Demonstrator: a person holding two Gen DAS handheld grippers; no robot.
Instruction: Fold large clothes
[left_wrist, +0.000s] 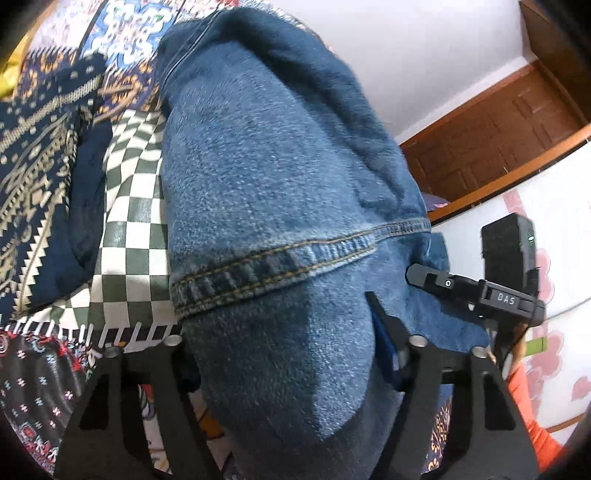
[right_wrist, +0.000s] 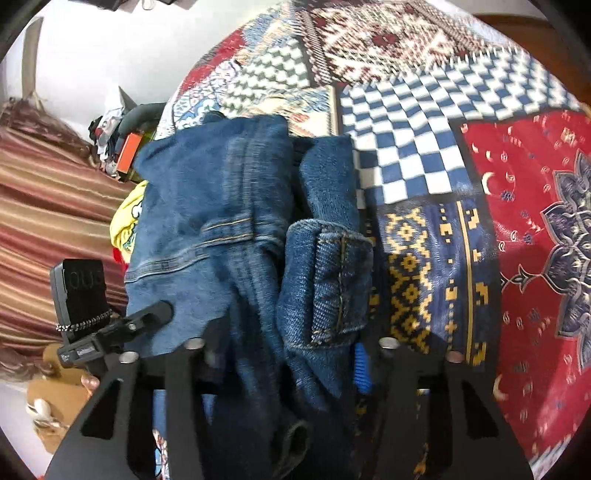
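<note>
While both tongs gripped it, the jeans (left_wrist: 273, 206) hung bunched above the bed, one pair only, denim filling the middle of each wrist view. The left tongs (left_wrist: 291, 354) were clenched on a thick fold below the stitched hem, which ran from eight o'clock up toward three o'clock. The right tongs (right_wrist: 291, 350) were clamped on another gathered part, with a rolled cuff (right_wrist: 332, 280) just above them at twelve o'clock. Judged from this, the step in hand was carrying or doubling the jeans over, mid-fold and not yet laid flat. The next move likely called for lowering both ends together onto the bed, keeping the edges lined up and the cloth taut so no layer slipped out.

Beneath lay one patchwork quilt (right_wrist: 424, 147), its checked patch at one o'clock in the right view. A yellow cloth (right_wrist: 127, 218) showed at nine o'clock, beside the denim. Two tongs, one garment held.
</note>
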